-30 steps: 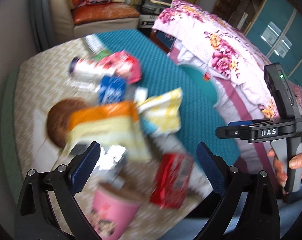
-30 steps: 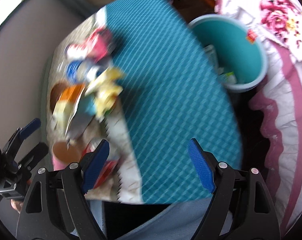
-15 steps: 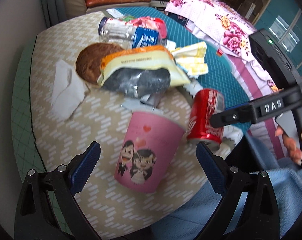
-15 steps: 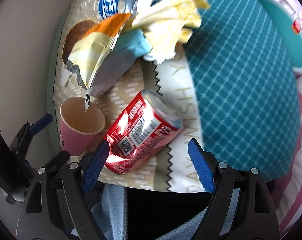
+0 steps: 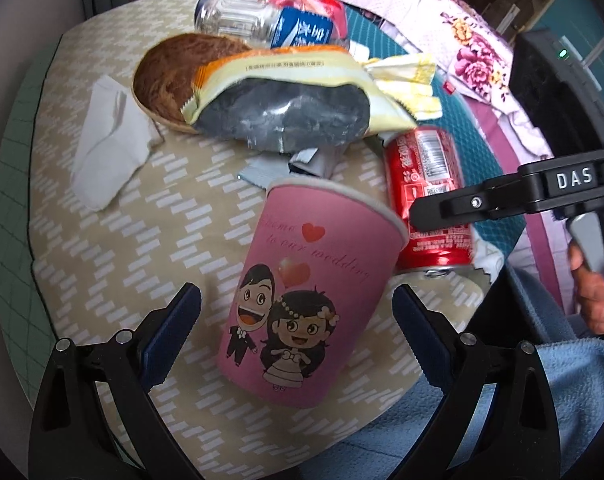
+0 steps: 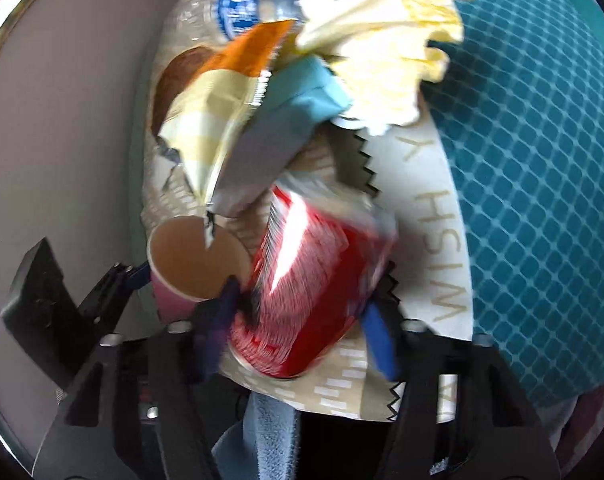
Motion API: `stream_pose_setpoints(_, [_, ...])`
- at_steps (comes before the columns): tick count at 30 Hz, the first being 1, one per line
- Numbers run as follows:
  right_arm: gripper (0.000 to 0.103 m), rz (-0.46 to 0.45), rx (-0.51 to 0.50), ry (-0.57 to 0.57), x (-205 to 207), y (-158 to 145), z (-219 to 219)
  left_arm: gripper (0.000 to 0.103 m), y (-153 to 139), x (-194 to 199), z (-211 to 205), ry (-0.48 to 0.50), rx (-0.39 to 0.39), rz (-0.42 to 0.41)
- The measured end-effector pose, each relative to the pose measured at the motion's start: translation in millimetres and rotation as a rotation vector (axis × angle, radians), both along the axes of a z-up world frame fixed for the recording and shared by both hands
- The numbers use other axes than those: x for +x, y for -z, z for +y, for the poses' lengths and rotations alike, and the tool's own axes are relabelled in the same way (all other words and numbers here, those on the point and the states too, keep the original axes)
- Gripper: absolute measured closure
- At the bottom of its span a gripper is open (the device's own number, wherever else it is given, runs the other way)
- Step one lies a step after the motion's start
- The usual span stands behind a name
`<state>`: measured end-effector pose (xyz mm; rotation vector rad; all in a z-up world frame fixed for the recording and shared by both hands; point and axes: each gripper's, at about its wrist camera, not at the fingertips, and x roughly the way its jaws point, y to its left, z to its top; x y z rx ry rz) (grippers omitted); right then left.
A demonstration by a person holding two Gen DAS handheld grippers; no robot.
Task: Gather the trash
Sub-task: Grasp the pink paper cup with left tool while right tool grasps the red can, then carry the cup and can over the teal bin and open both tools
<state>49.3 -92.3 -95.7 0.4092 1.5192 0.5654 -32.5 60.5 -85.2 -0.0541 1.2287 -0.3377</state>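
Note:
A pink paper cup [image 5: 302,304] with a cartoon wedding couple stands on the beige patterned table mat [image 5: 102,264], between the open fingers of my left gripper [image 5: 298,324]. A red soda can [image 5: 425,196] lies on its side right of the cup. In the right wrist view the can [image 6: 313,292] sits between the blue pads of my right gripper [image 6: 302,320], which stand close at its sides; the view is blurred. The cup [image 6: 194,268] is left of the can there.
Behind the cup lie a yellow-orange snack bag [image 5: 286,96], a brown bowl [image 5: 170,80], a white wrapper [image 5: 106,148], a plastic bottle [image 5: 270,24] and a yellow wrapper [image 5: 405,84]. A teal cloth [image 6: 541,160] covers the table's right side. A floral quilt [image 5: 461,40] is beyond.
Both grippers moved in closer to the table's near edge. The left now straddles the pink cup. The right's fingers have narrowed around the red can.

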Motion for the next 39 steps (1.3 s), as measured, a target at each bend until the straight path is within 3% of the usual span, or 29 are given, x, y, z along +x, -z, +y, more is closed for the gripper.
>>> stream_pose_setpoints(4, [0.056,-0.074,-0.081,-0.002,2,-10,-1,0.007,2,0,0,-0.02,-0.005,-0.004])
stream_pose_setpoints(7, [0.056,-0.096,-0.101,0.015,5,-16,-9,0.032,-6,-5,0,-0.02,-0.011,-0.033])
stream_pose_setpoints(10, [0.056,-0.119,-0.117,0.037,5,-17,-17,0.032,-17,-11,-3,-0.026,0.015,-0.07])
stream_pose_setpoints(24, [0.057,-0.226,-0.088,0.099,9,-36,-47,0.032,-82,-18,-3,-0.08,-0.006,-0.167])
stream_pose_setpoints(29, [0.057,-0.252,-0.08,0.151,15,-50,-97,0.032,-107,-12,1,-0.126,-0.017,-0.223])
stream_pose_setpoints(39, [0.057,-0.321,-0.093,0.279,32,-74,-164,0.032,-100,42,-46,-0.105,-0.034,-0.216])
